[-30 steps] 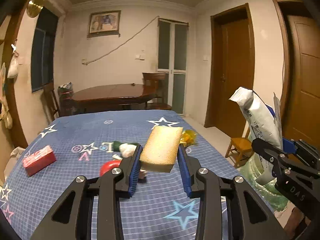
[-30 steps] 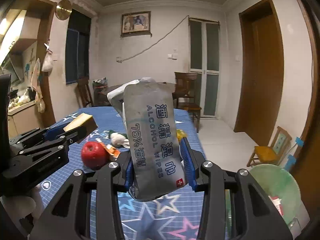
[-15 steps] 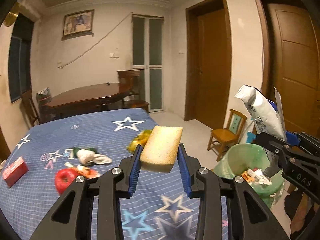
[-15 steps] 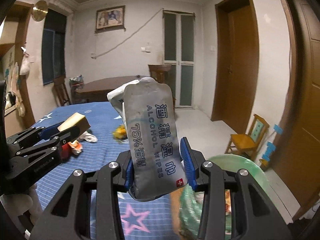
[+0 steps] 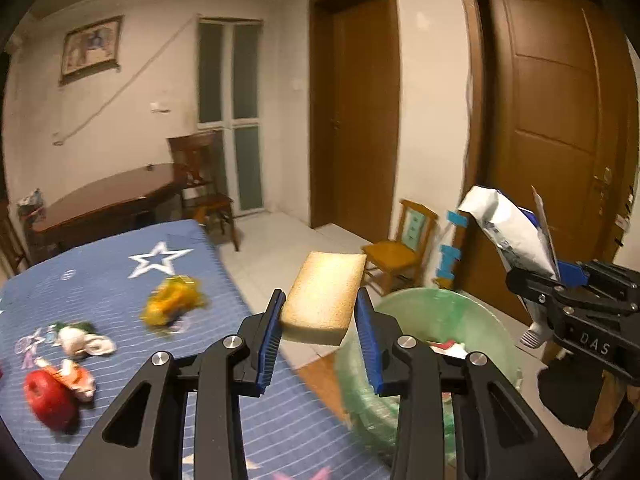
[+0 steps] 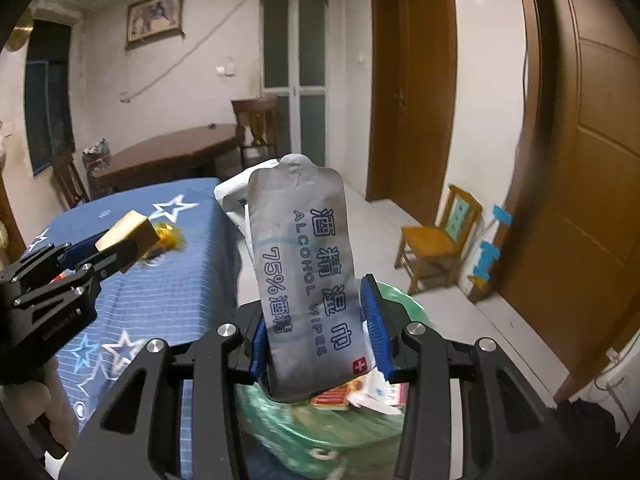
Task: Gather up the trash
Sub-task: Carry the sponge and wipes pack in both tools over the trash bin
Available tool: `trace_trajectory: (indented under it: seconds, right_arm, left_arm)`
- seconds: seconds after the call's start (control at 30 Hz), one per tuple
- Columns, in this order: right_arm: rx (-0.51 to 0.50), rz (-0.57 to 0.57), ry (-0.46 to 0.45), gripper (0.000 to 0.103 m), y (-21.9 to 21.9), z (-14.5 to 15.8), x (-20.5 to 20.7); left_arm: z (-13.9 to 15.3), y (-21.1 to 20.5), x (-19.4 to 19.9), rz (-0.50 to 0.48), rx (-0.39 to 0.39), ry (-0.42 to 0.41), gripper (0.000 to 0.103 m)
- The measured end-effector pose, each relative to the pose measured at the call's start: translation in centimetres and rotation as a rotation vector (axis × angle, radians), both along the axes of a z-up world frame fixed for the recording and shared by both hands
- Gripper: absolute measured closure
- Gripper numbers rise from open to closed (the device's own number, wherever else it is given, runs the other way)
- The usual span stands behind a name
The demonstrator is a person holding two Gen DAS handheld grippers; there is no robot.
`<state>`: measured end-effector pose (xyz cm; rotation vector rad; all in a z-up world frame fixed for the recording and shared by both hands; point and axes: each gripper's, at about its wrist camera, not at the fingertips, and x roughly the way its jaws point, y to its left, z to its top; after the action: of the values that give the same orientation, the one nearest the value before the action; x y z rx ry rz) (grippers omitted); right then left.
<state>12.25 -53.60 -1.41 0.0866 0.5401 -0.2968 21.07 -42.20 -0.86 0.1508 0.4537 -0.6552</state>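
My left gripper (image 5: 320, 332) is shut on a yellow sponge (image 5: 324, 296) and holds it at the table's right edge, beside a green-lined trash bin (image 5: 476, 316). My right gripper (image 6: 316, 324) is shut on a grey alcohol wipes pack (image 6: 308, 272) and holds it upright over the bin (image 6: 288, 432), which has wrappers inside. In the left wrist view the pack (image 5: 512, 232) and right gripper (image 5: 560, 284) are at the right. In the right wrist view the sponge (image 6: 126, 230) and left gripper (image 6: 116, 252) are at the left.
The table with the blue star cloth (image 5: 120, 280) carries a red apple (image 5: 50, 398), an orange wrapper (image 5: 78, 376), a white wad (image 5: 80, 338) and a yellow wrapper (image 5: 172, 306). A small wooden chair (image 5: 400, 248) and doors (image 5: 560, 128) stand behind the bin.
Both grippers have swung right from over the table to the bin, still holding the sponge and the wipes pack. The bin now fills the lower part of both views.
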Motion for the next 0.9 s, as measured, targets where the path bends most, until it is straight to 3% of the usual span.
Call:
trace_trajectory:
  seconds: [0.37, 0.67, 0.9]
  right_arm:
    - [0.110, -0.042, 0.149, 0.064, -6.5, -3.6, 1.2]
    - [0.178, -0.063, 0.229, 0.064, -9.4, -6.5, 2.6]
    - [0.186, -0.063, 0.240, 0.064, -10.2, -7.1, 3.0]
  left_arm:
    - [-4.6, -9.0, 2.9, -0.142, 0.056, 0.132, 0.066]
    - [-8.6, -12.1, 5.1, -0.161, 0.109, 0.191, 0.066]
    - [-10.0, -13.4, 6.4, -0.165, 0.117, 0.207, 0.066]
